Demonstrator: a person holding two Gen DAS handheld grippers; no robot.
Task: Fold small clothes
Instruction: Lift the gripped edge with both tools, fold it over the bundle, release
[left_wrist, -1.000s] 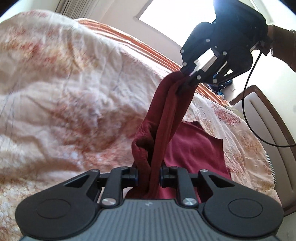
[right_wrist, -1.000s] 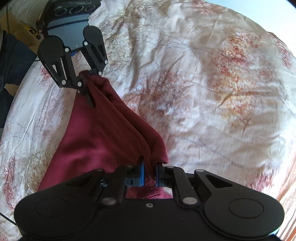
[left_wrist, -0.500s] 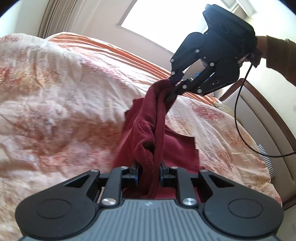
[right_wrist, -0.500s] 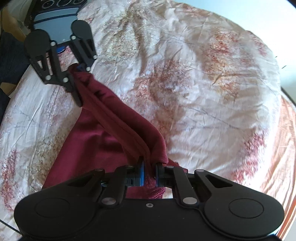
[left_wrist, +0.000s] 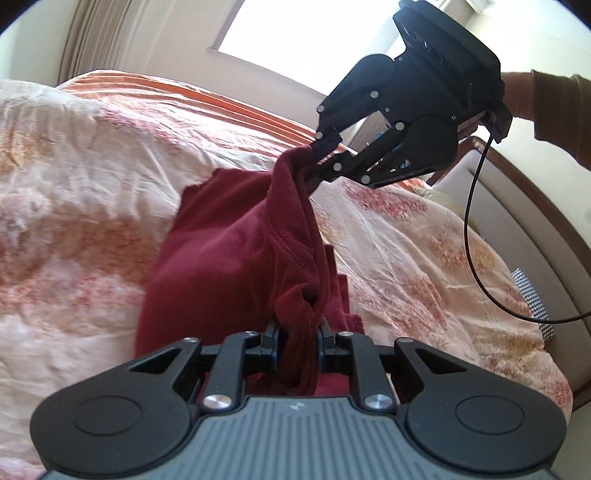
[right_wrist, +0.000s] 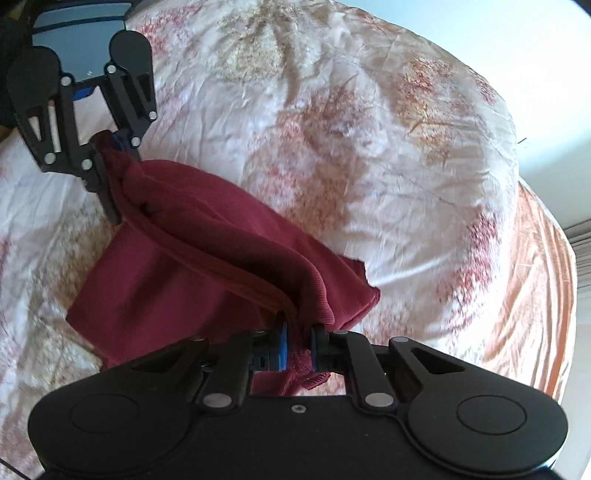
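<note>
A small dark red garment (left_wrist: 221, 266) hangs between both grippers above a floral bedspread (left_wrist: 74, 206). My left gripper (left_wrist: 298, 339) is shut on one bunched end of its hemmed edge. My right gripper (right_wrist: 297, 349) is shut on the other end, and it shows in the left wrist view (left_wrist: 317, 155) up and ahead. The left gripper shows in the right wrist view (right_wrist: 107, 173) at the upper left. The garment (right_wrist: 192, 266) sags between them, its lower part lying folded over on the bedspread (right_wrist: 369, 147).
An orange striped cover (left_wrist: 192, 99) lies at the bed's far side under a bright window (left_wrist: 303, 40). A padded headboard (left_wrist: 524, 229) with a wooden rim runs along the right. A black cable (left_wrist: 476, 236) hangs from the right gripper.
Both grippers have swung the garment across the bed. The hanging cloth has spread out and folded over onto the bedspread. Both grips held.
</note>
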